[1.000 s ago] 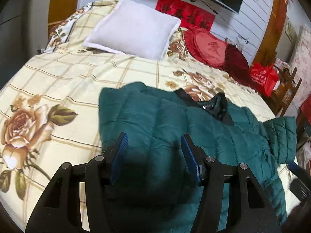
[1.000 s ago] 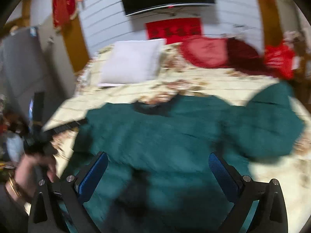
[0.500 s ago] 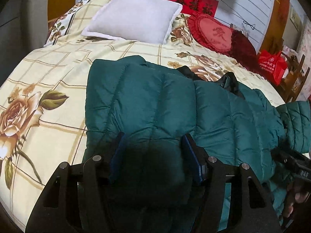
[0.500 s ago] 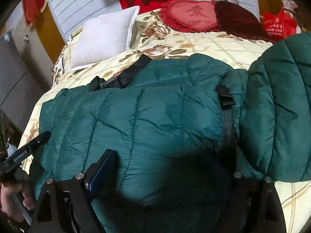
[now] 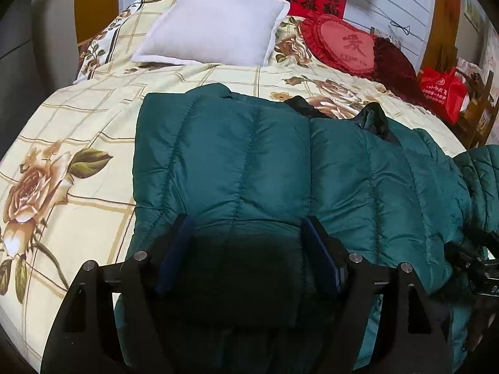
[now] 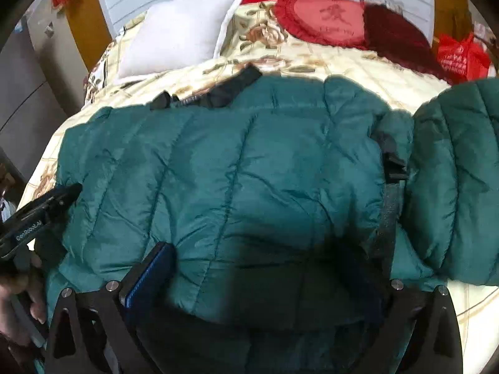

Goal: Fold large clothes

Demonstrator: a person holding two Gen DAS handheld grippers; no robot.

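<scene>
A dark green quilted jacket [image 5: 280,162] lies spread across the flowered bedspread [image 5: 78,118], its black collar lining [image 5: 374,118] toward the pillows. My left gripper [image 5: 246,230] rests low on the jacket's near edge. Its jaws are opening, and a bulge of the jacket sits between the blue pads. In the right wrist view the same jacket [image 6: 249,171] fills the middle, and one sleeve [image 6: 458,171] lies folded at the right. My right gripper [image 6: 274,255] stands wide open over the near edge, its right finger sunk in the fabric's shadow. The left gripper [image 6: 46,205] shows at that view's left edge.
A white pillow [image 5: 212,21], a red heart cushion [image 5: 343,43] and a dark red cushion [image 5: 393,62] lie at the head of the bed. A red bag [image 5: 443,90] hangs on a wooden chair at the right. A hand [image 6: 18,296] holds the left tool.
Both grippers have come down and forward onto the jacket, which now looms larger in both views. The left jaws stand a little wider than before.
</scene>
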